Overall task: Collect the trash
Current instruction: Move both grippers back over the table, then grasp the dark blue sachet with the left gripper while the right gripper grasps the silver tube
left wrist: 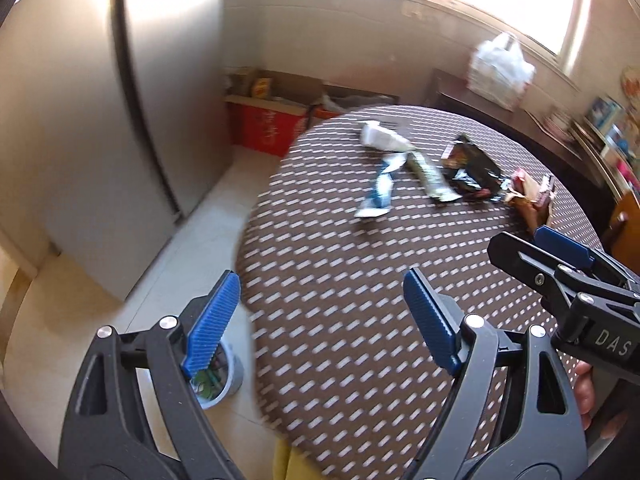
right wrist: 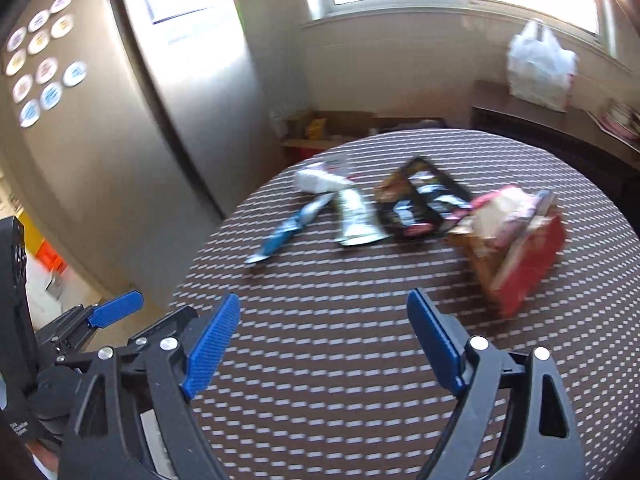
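"DAS" lettering on the right gripper [left wrist: 560,252], both grippers' fingers [right wrist: 210,344] spread, empty, over wrappers [right wrist: 360,208].

We see table cloth [right wrist: 360,340]: woven, matt | wrappers [right wrist: 424,204]: glossy foil and plastic | carton [right wrist: 528,264]: matt card | gripper pads [left wrist: 212,320]: ribbed blue plastic | fridge [left wrist: 80,140]: brushed metal

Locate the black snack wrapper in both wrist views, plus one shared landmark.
Left wrist: black snack wrapper upper right of centre, on the round table.
Right wrist: black snack wrapper just above centre.
Shared landmark: white plastic bag under the window.
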Tool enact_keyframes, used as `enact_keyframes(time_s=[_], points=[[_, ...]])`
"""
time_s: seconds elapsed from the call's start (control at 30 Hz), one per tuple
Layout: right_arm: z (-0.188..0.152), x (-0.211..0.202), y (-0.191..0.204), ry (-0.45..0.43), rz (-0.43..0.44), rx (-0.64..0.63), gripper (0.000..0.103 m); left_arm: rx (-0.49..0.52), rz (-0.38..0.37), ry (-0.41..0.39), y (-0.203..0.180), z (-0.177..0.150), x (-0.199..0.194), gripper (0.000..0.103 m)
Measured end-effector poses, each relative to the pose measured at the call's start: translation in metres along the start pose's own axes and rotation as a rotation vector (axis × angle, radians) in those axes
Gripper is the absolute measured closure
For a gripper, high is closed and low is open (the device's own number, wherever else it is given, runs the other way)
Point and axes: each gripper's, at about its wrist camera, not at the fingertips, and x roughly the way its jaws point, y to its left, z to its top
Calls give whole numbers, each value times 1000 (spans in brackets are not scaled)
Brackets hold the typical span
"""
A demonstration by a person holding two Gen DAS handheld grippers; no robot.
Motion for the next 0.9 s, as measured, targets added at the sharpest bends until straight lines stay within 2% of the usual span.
enact_keyframes(time_s=[0.13,0.27,0.33,0.47,0.5,0.53,0.57,0.6,0.63,0.67,0.77,0.83,0.9], points=[[6,0,-32,-12,-50,30,19,52,-43,29,-22,19,25,20],[15,1,-47,-18,-84,41,19,66,-43,51,-31,36,49,20],[20,3,-47,-21,-92,41,19,63,-65,51,-32,45,64,20],[29,10,-45,-20,-82,22,19,45,-48,44,-32,58,87,22],[31,12,-44,-15,-69,8,19,38,-54,47,-32,61,91,25],[33,15,-40,-6,-47,-10,19,36,-65,54,-31,63,95,36],[35,17,-37,3,-23,-22,19,46,-43,39,-32,64,97,55],[38,19,-34,12,-7,-33,19,53,-21,43,-31,66,99,63],[41,23,-31,23,6,-52,19,35,18,45,-27,68,99,81],[43,26,-27,29,14,-67,19,7,22,53,-22,69,98,89],[52,39,-14,68,112,-126,19,-82,-24,66,-2,70,90,89],[56,49,-7,94,151,-151,22,-90,12,40,6,67,83,90],[60,65,-2,139,188,-164,38,-117,10,38,16,64,78,90]])
